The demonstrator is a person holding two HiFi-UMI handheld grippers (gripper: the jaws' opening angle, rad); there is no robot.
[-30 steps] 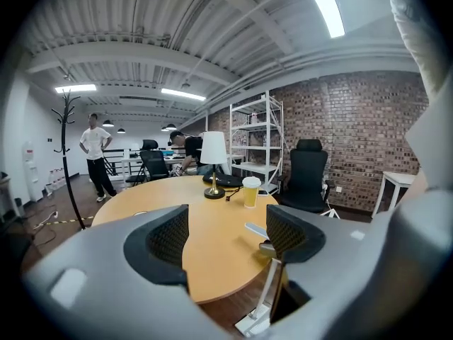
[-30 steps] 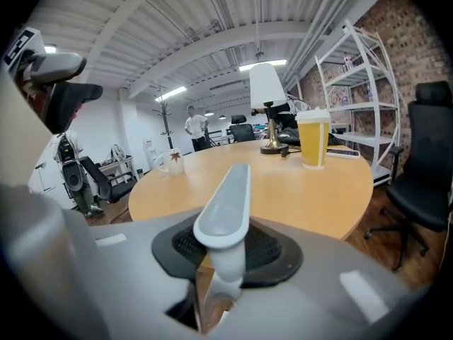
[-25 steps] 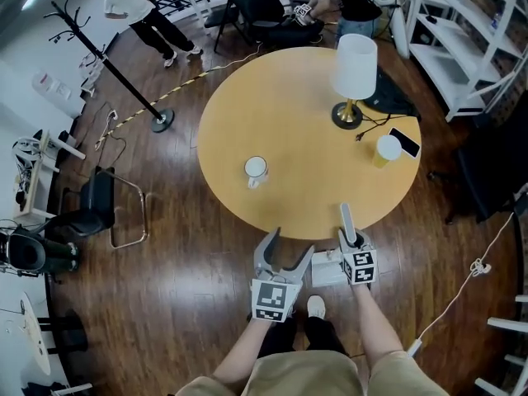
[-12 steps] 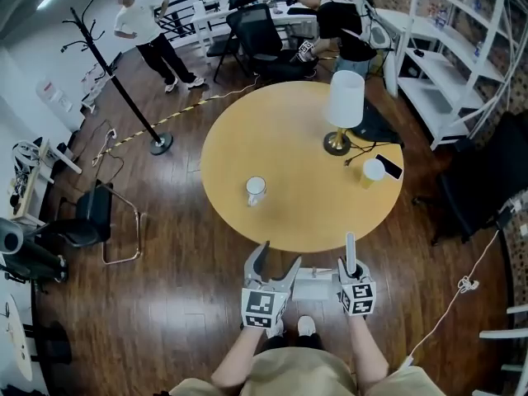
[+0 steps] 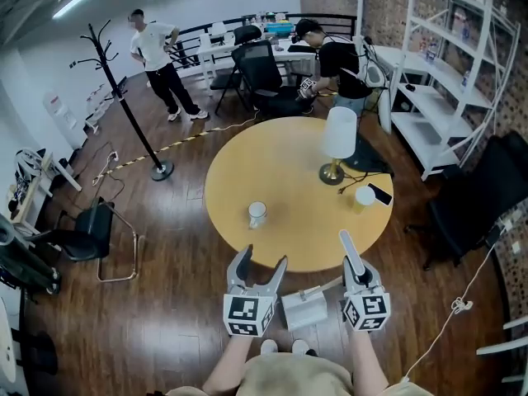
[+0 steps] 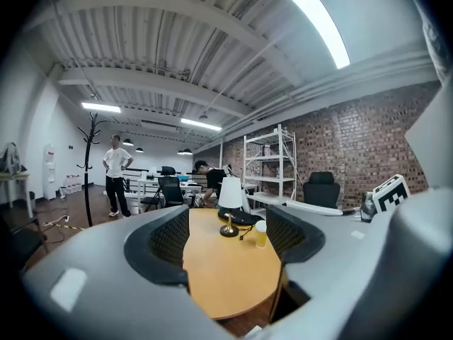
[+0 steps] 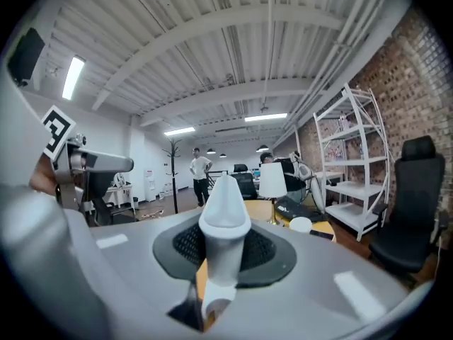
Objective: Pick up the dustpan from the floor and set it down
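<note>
A white dustpan hangs by its handle (image 5: 350, 250) from my right gripper (image 5: 357, 275), which is shut on it. Its pan (image 5: 304, 308) hangs low between my two grippers, above the wooden floor and near the front edge of the round table (image 5: 289, 180). In the right gripper view the handle (image 7: 225, 207) stands upright between the shut pads (image 7: 263, 250). My left gripper (image 5: 259, 264) is open and holds nothing, just left of the pan. The left gripper view looks level over the tabletop between the open fingers (image 6: 164, 246).
On the table stand a white mug (image 5: 257, 214), a lamp (image 5: 338, 139), a yellow cup (image 5: 364, 198) and a phone (image 5: 380, 194). A coat stand (image 5: 124, 97) and a chair (image 5: 91, 233) are at left. White shelves (image 5: 445, 73) and a black chair (image 5: 478, 196) are at right. Two people are at the back.
Both grippers have risen, the right one more, and the dustpan has come up off the floor with it. The head view has tilted up toward the room.
</note>
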